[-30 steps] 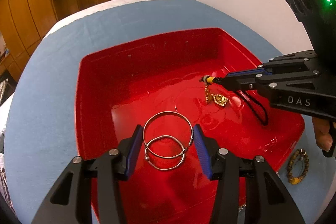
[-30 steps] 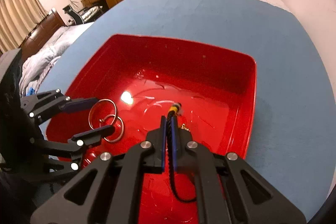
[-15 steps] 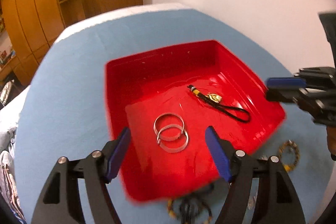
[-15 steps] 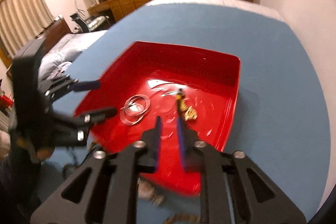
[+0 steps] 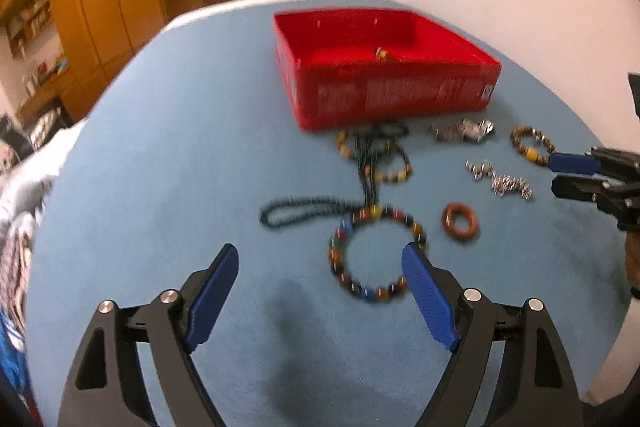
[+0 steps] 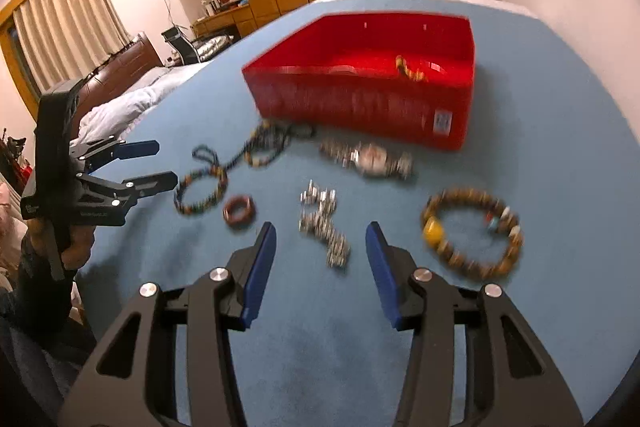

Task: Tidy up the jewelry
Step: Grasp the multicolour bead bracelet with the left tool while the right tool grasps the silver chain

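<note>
A red tray (image 5: 396, 95) (image 6: 360, 107) stands at the far side of the blue cloth; a black cord with a gold pendant (image 6: 408, 67) lies inside it. Loose jewelry lies in front of the tray. My left gripper (image 5: 320, 267) is open and empty above the cloth, just short of a multicoloured bead bracelet (image 5: 372, 251). My right gripper (image 6: 320, 247) is open and empty, its fingers either side of a silver chain (image 6: 324, 227). A brown bead bracelet with a yellow stone (image 6: 472, 235) lies to its right.
A small red-brown ring (image 5: 460, 221) (image 6: 239, 211), a silver watch (image 6: 370, 159) (image 5: 464, 129), a dark bead necklace (image 5: 304, 211) and a tangle of beaded bracelets (image 5: 374, 151) lie on the cloth. A bed and wooden wardrobes stand beyond the table.
Both grippers opened, let go of the silver rings and the black cord in the tray, and pulled back and down to the loose jewelry on the cloth.
</note>
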Tool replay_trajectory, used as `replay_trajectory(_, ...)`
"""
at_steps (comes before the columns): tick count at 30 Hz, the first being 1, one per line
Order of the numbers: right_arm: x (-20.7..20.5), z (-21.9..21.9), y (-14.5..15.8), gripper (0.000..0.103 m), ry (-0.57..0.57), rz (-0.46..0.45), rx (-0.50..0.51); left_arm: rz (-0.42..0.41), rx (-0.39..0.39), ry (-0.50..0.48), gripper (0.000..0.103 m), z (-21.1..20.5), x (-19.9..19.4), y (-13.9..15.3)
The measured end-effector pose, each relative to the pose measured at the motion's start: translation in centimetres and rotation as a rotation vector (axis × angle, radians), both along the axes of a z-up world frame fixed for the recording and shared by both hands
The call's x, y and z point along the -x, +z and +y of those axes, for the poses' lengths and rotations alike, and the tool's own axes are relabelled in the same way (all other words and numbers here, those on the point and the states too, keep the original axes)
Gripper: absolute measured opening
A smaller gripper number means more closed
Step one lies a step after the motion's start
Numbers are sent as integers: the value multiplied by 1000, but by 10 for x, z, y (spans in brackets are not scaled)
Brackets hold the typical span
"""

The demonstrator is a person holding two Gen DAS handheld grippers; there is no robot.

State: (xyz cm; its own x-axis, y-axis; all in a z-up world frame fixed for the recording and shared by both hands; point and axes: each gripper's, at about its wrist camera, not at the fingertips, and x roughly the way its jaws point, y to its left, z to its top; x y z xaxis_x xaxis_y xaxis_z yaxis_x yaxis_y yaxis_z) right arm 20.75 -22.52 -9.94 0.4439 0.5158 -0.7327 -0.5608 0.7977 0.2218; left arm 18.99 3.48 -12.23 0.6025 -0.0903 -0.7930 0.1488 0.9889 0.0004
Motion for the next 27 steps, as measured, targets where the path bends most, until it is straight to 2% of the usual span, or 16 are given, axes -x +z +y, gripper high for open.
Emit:
replay_trajectory(2,1,4,-7,46,0,23,-10,8,3,9,84,0,-3,-6)
replay_trajectory(8,0,13,-21,46,3,16,48,35,-25,25,84,-4,-16,-21)
replay_trajectory(19,-16,35,-32,49,31,-22,139,29,-39,27,83,-3,-23,-22)
replay_trajectory(21,-16,37,-32,48,34,-26,148,25,-30,18,78,-2,-21,-22)
replay_trajectory(23,-17,36,-32,45,31,-26,150,18,-24,6,64,-4,-21,-22)
replay_trajectory(27,-18,31,-31,22,21,-13,136,6,-17,-21,42,-10,-17,-21)
